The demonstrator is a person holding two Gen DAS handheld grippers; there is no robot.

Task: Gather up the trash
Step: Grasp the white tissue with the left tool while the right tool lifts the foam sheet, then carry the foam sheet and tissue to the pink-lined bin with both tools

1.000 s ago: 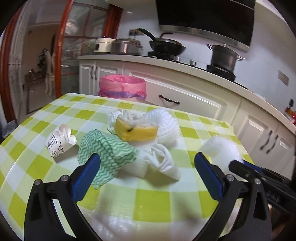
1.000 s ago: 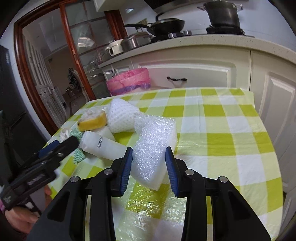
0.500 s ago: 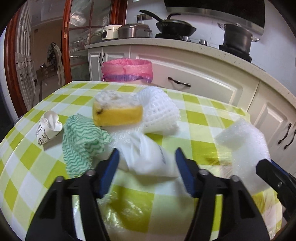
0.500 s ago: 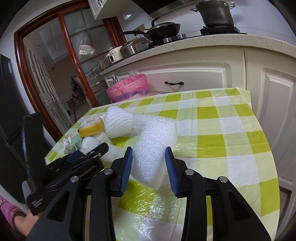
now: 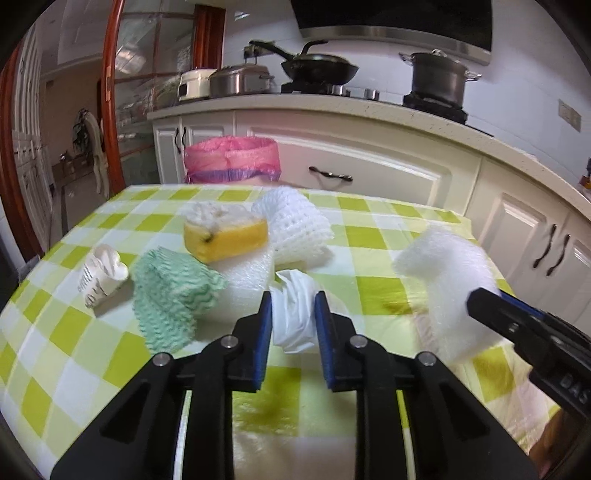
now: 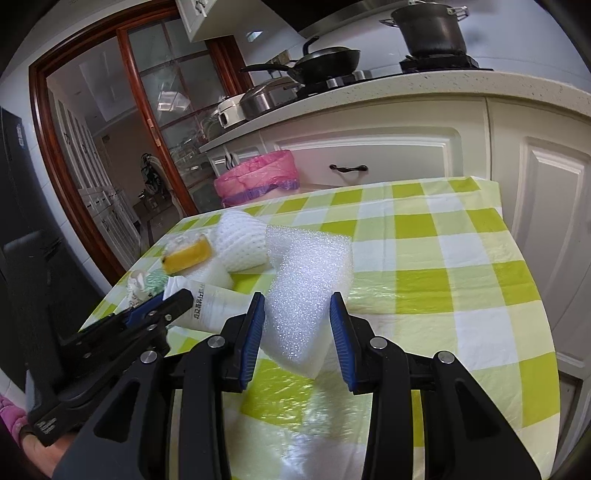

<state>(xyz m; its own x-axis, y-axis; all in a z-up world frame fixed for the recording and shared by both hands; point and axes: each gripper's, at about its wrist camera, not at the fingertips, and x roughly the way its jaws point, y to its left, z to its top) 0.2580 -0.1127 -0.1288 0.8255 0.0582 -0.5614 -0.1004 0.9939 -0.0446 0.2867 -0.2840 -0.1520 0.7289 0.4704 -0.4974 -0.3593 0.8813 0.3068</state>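
Left gripper (image 5: pixel 293 325): jaws closing, pads pressing crumpled white wrapper (image 5: pixel 295 314). Right gripper (image 6: pixel 297 325): clamped on foam block (image 6: pixel 306 291). Checked tabletop (image 6: pixel 461 258).

Home kitchen, white cabinets (image 5: pixel 354 155) under a pale countertop (image 5: pixel 332 101), black frying pan (image 5: pixel 317 68) and stockpot (image 5: pixel 439 77) on a gas hob, range hood (image 5: pixel 399 18) overhead, pink-lined bin (image 5: pixel 231 160), green-checked tablecloth (image 6: pixel 443 258), wood-framed glass door (image 6: pixel 147 122).
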